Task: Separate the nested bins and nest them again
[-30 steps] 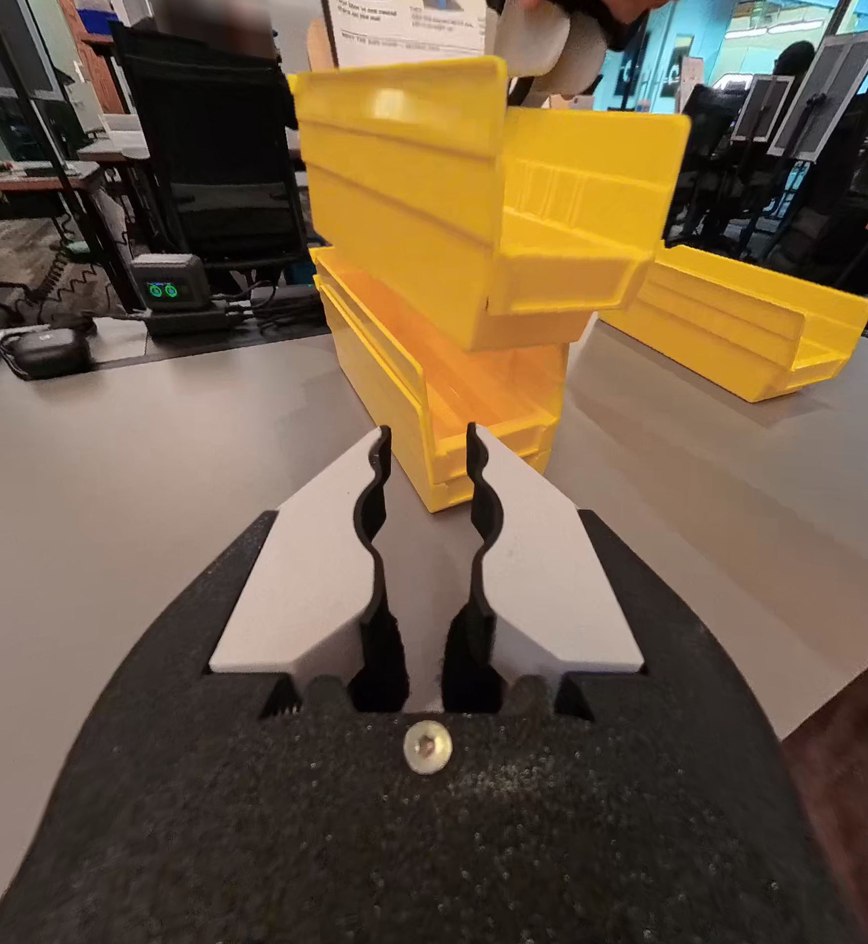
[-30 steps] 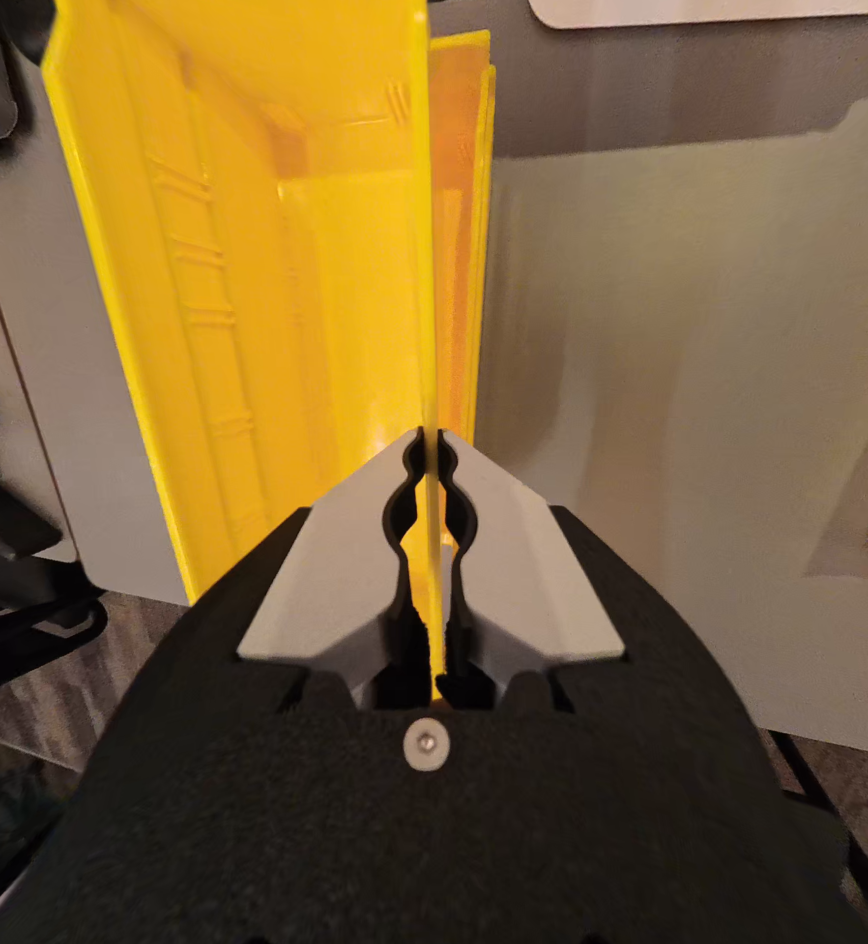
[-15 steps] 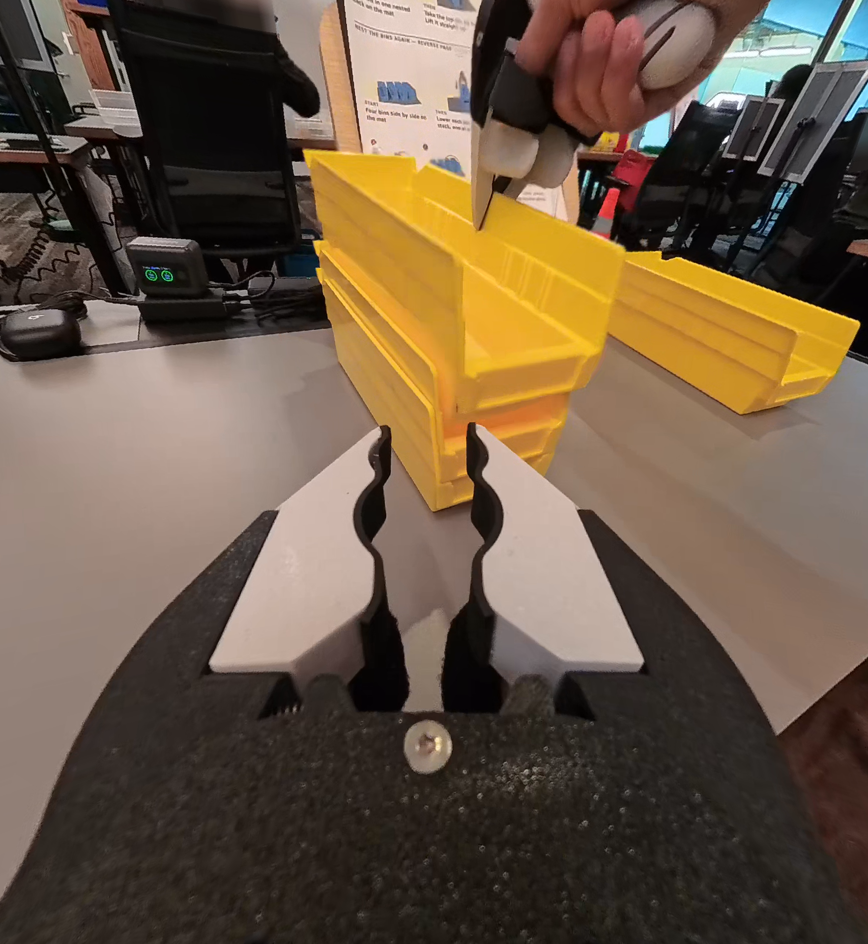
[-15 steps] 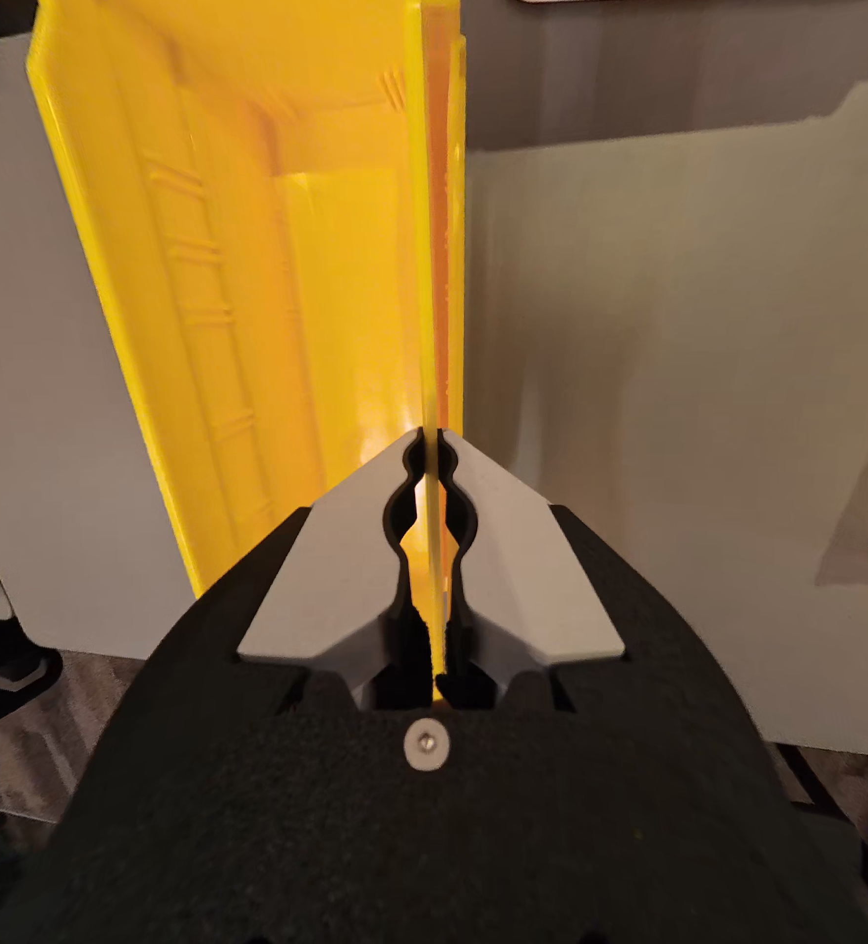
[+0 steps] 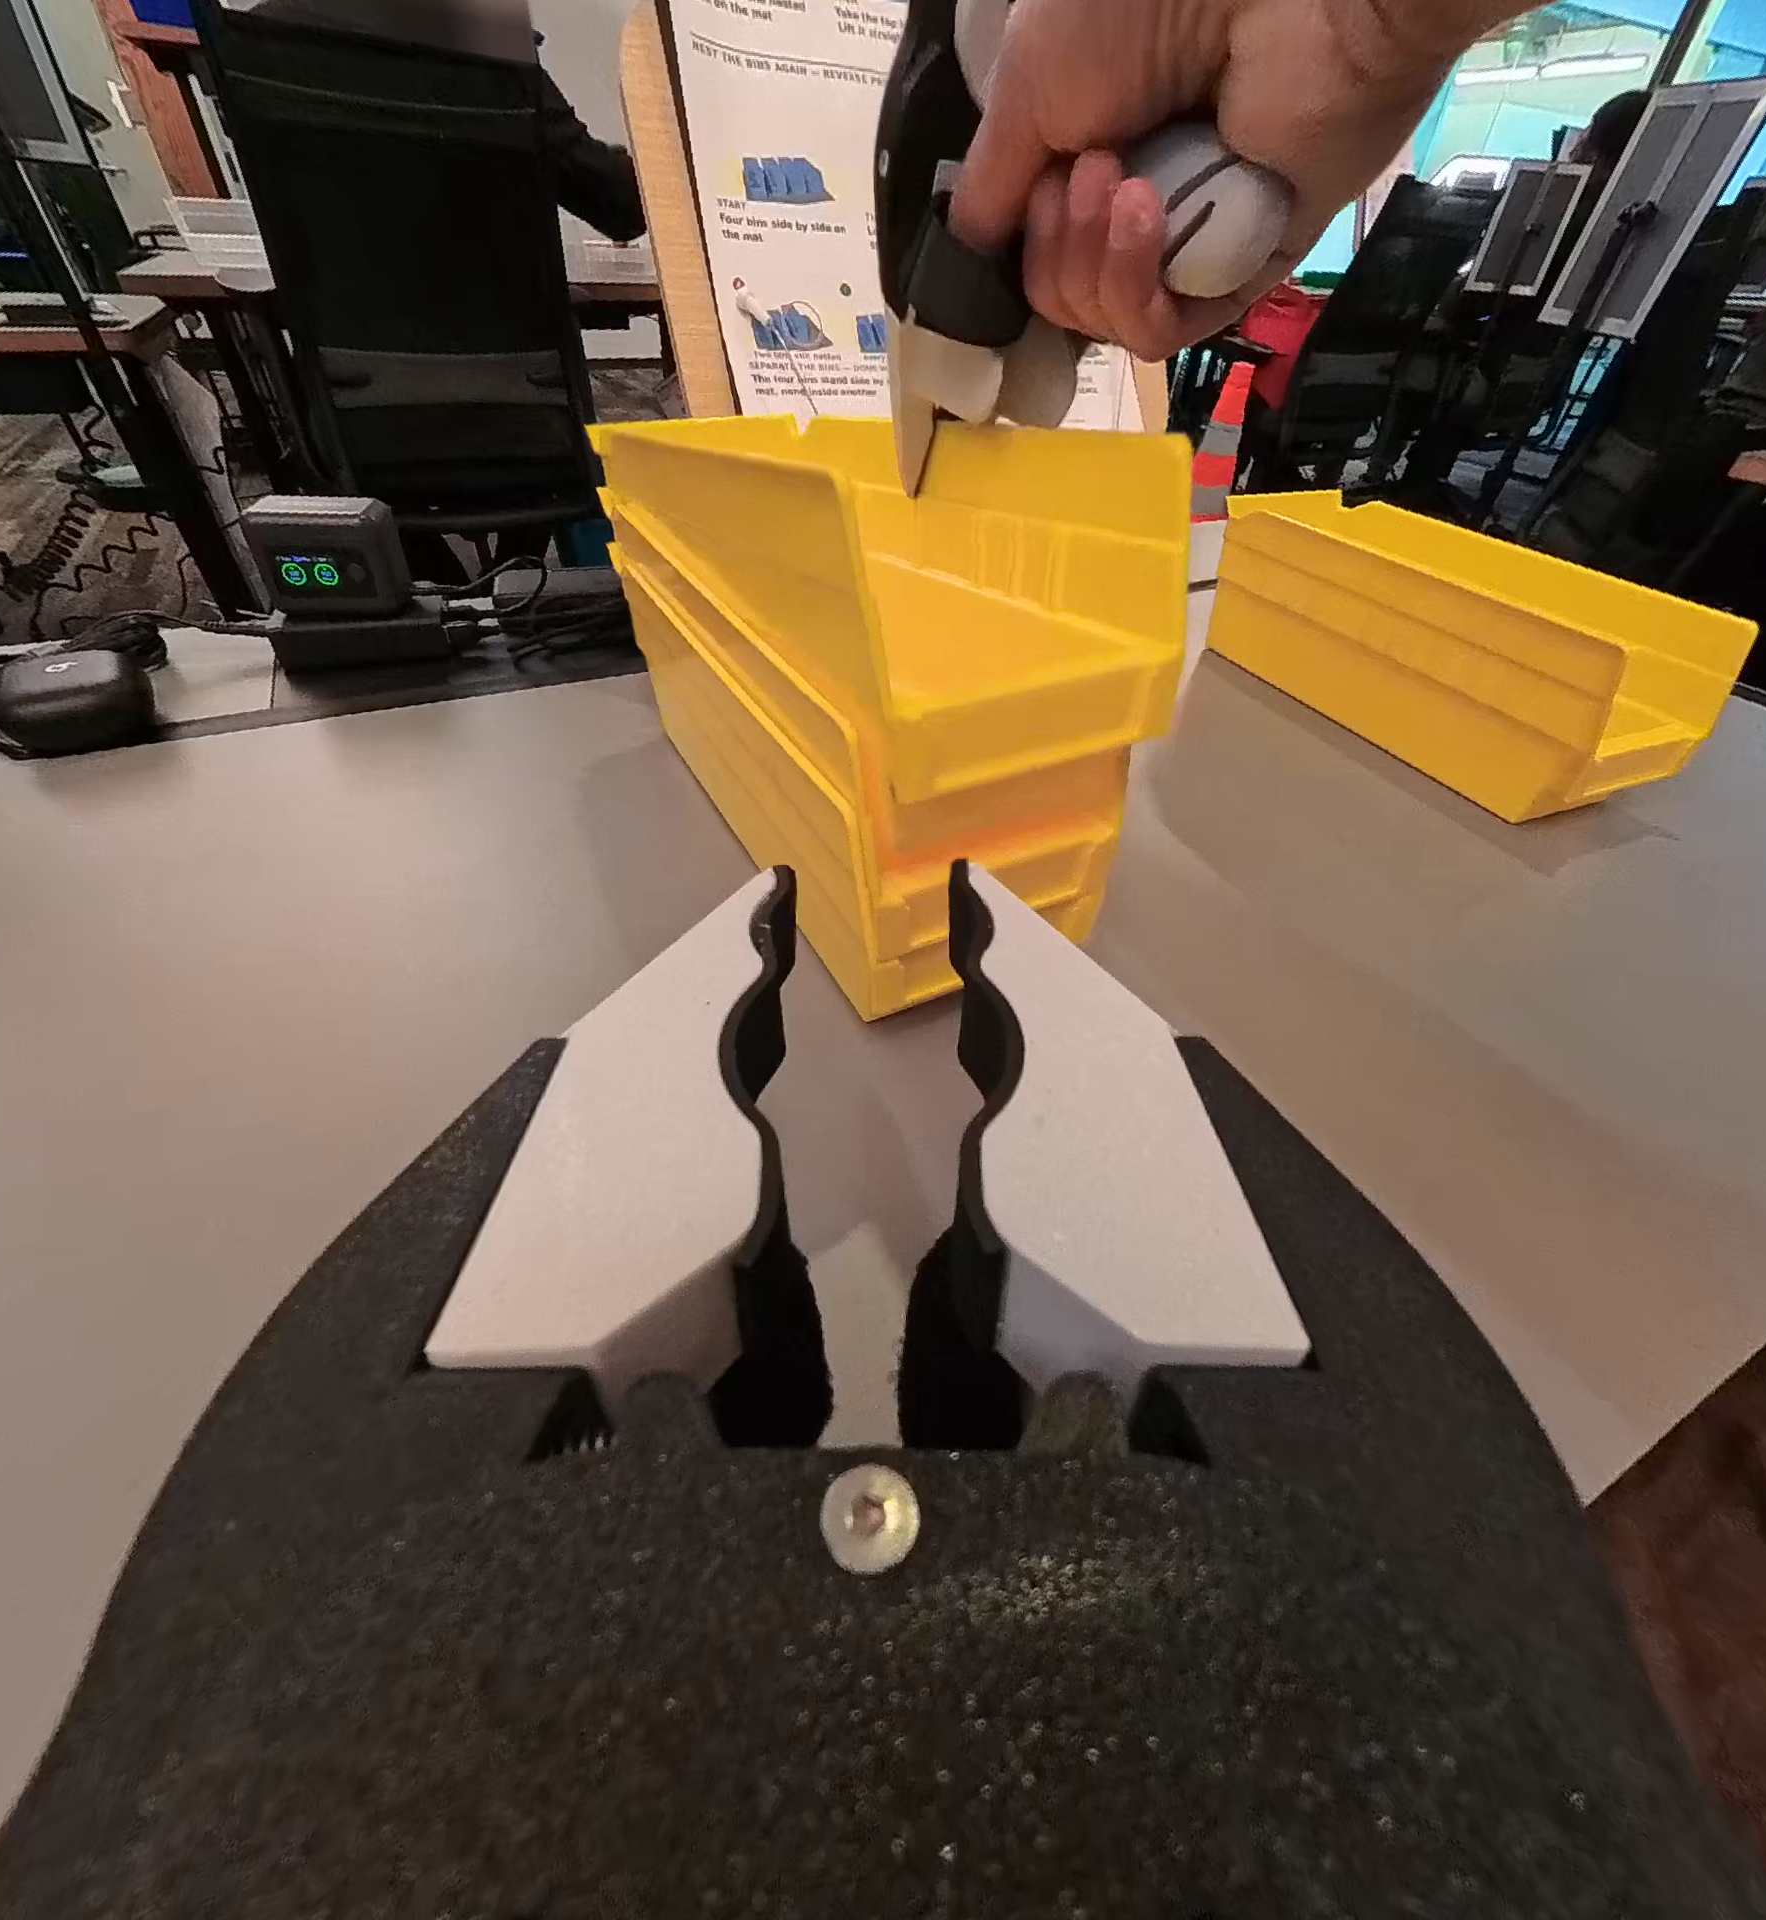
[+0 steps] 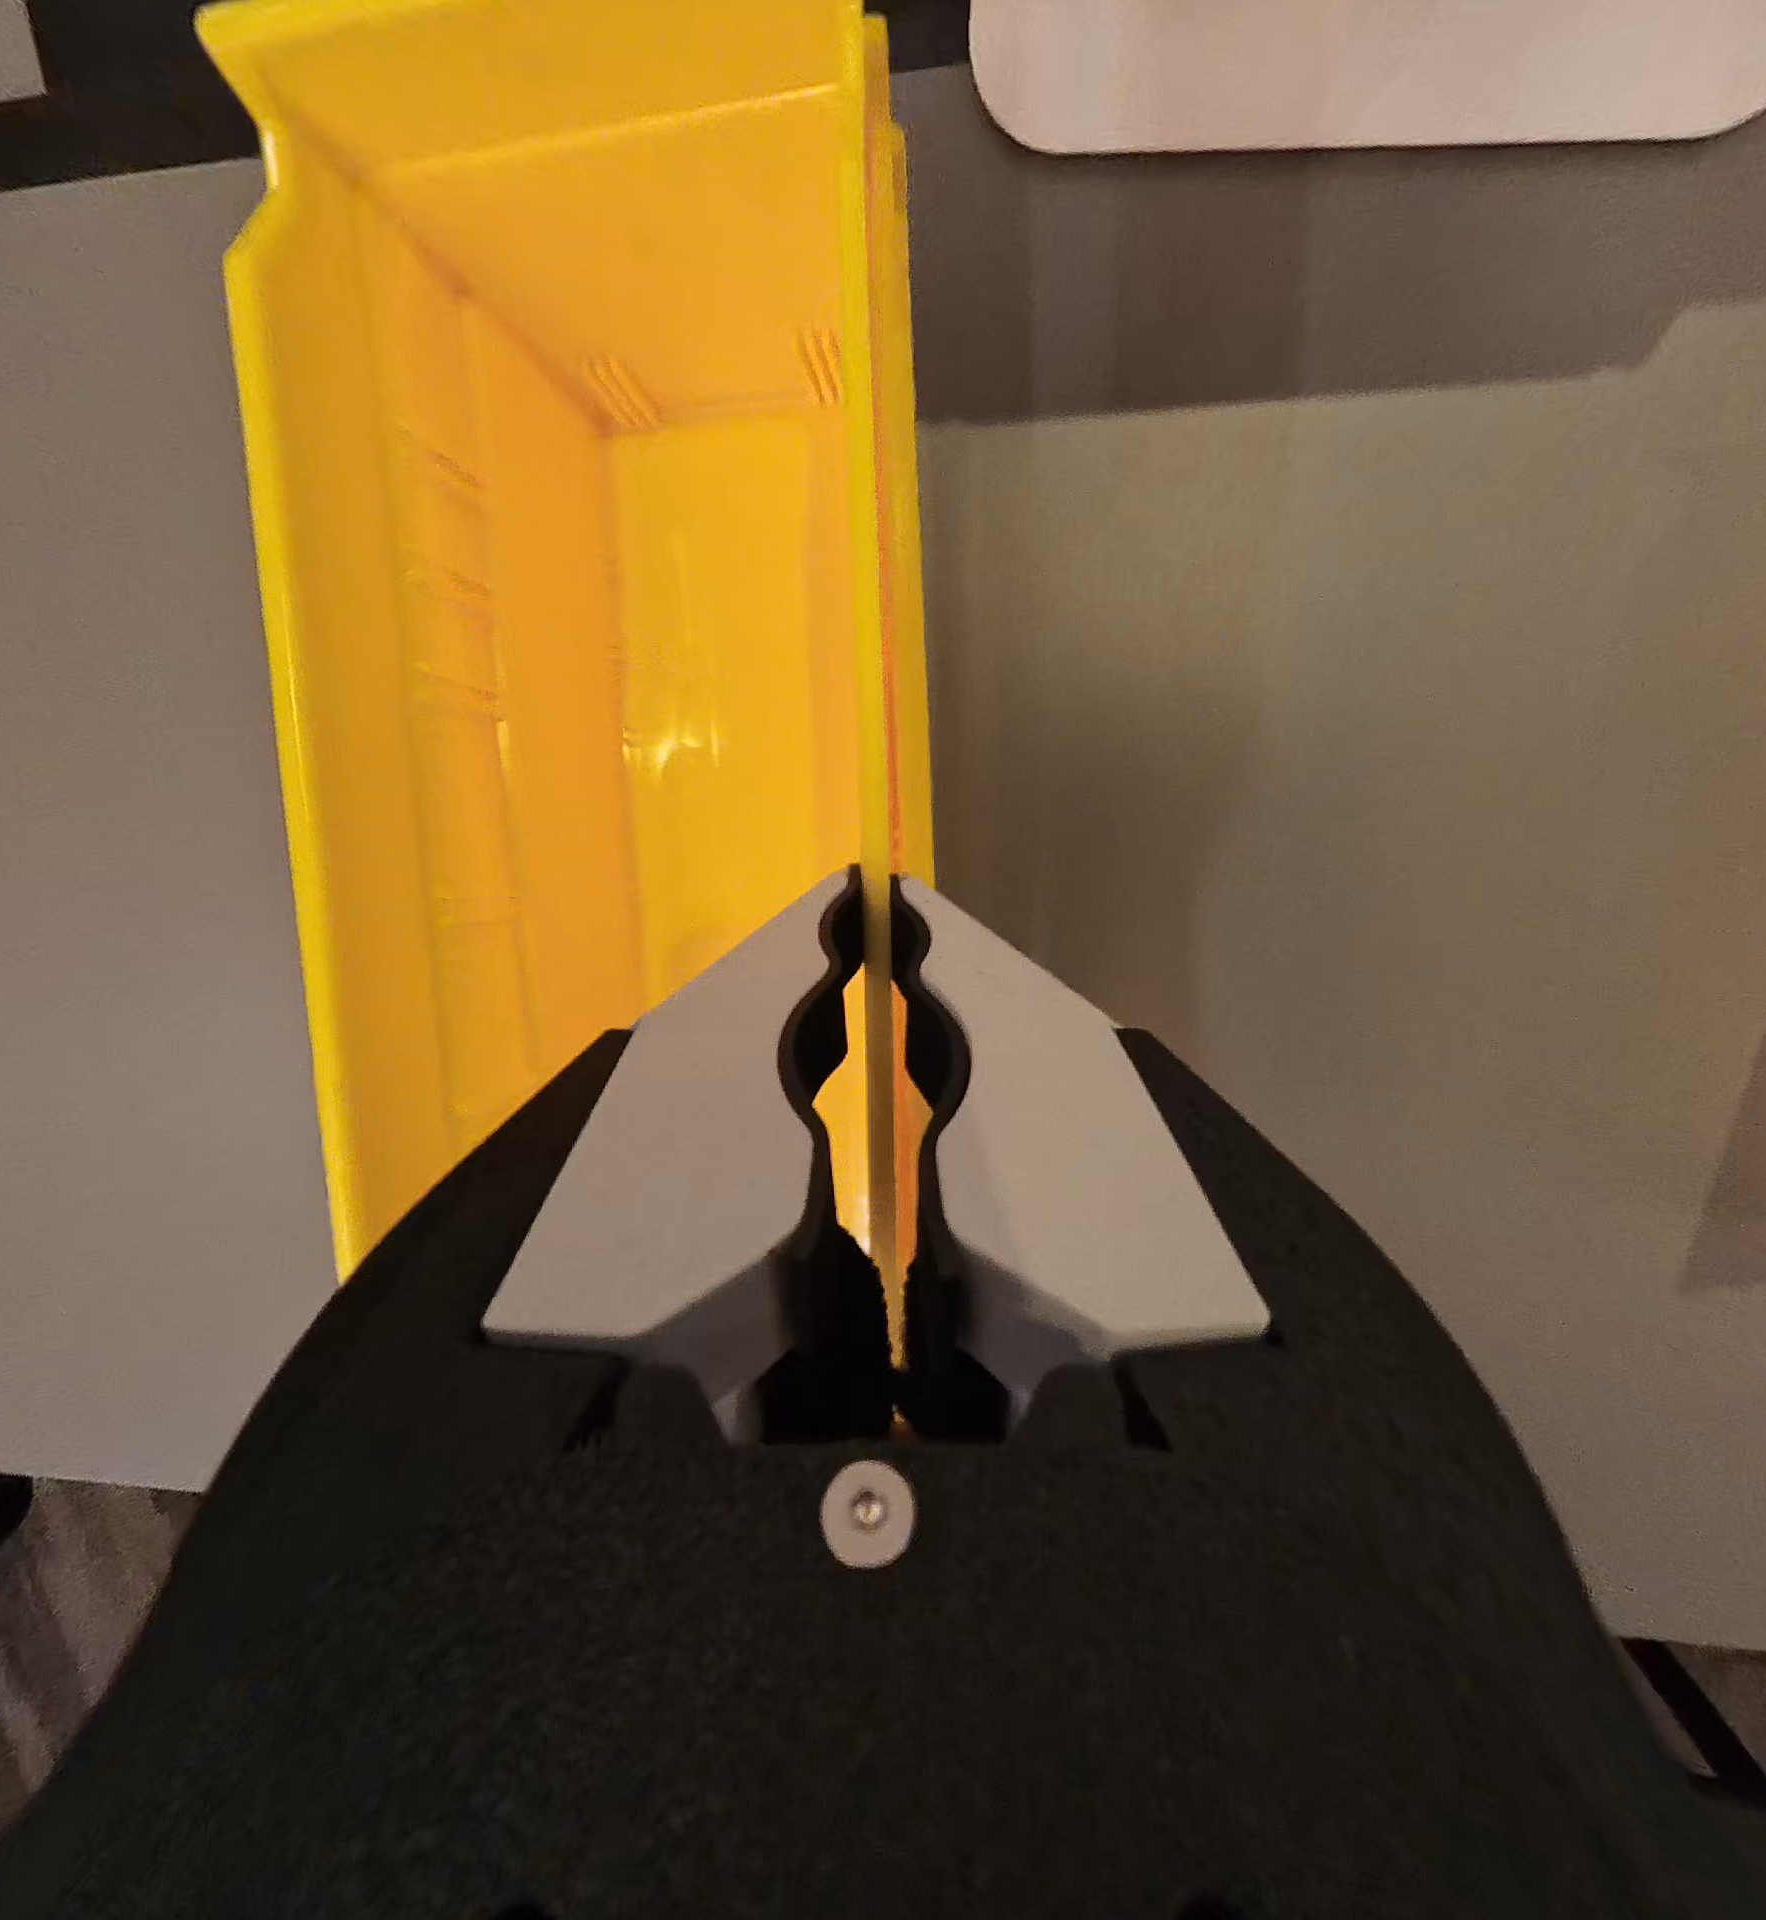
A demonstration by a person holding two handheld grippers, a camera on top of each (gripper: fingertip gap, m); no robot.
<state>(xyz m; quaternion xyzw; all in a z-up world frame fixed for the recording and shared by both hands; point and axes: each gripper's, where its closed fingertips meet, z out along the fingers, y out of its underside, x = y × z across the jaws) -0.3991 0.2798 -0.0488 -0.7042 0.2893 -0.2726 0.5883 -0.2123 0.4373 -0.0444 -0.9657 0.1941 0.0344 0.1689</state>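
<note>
Left wrist view showed one grey counter [image 5: 235, 935] carrying a stack of nested yellow bins [image 5: 889, 727], at least three by the stepped front lips though the exact count was hard to tell, and one separate yellow bin [image 5: 1461, 665] well apart on the right with its far end hidden. Two claws appeared: the left claw [image 5: 868, 883] hung low before the stack with a narrow empty gap between its fingers, and the right claw [image 6: 877, 883], held by a hand [image 5: 1118, 197] cut off at the frame top, was clamped on the top bin [image 6: 567, 644] by its side wall from above.
</note>
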